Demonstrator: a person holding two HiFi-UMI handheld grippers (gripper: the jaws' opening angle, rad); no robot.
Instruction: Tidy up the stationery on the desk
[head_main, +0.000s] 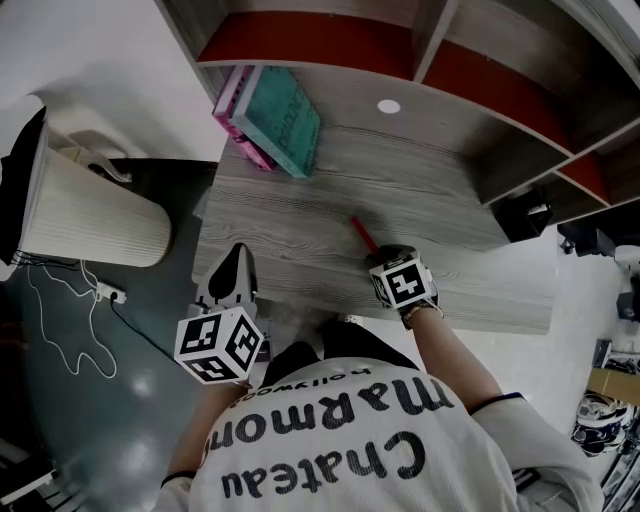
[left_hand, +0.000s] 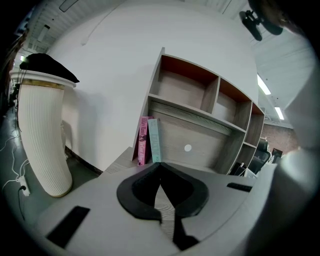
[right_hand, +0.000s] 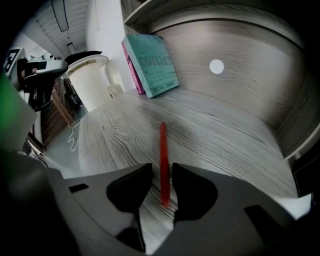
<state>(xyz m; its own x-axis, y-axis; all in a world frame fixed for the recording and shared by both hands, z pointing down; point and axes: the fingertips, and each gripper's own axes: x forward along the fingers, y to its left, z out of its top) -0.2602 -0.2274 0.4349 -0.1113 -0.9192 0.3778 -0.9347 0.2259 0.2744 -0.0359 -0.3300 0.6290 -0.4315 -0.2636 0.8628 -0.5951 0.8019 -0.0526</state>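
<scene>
A red pen (head_main: 362, 234) lies on the grey wood desk (head_main: 440, 190), a little right of the middle. My right gripper (head_main: 386, 256) points steeply down over the pen's near end. In the right gripper view the pen (right_hand: 163, 160) runs up between the two jaws, with a thin gap showing on each side, so the gripper (right_hand: 161, 172) is open around it. My left gripper (head_main: 238, 258) hovers at the desk's front left edge, its fingertips together on nothing (left_hand: 160, 167).
A teal book and a pink book (head_main: 275, 122) lean at the desk's back left, under the shelf unit (head_main: 420, 60). A white ribbed cylinder (head_main: 90, 215) stands on the floor to the left, with a white cable (head_main: 70, 320) beside it. A black chair (head_main: 525, 212) stands at the right.
</scene>
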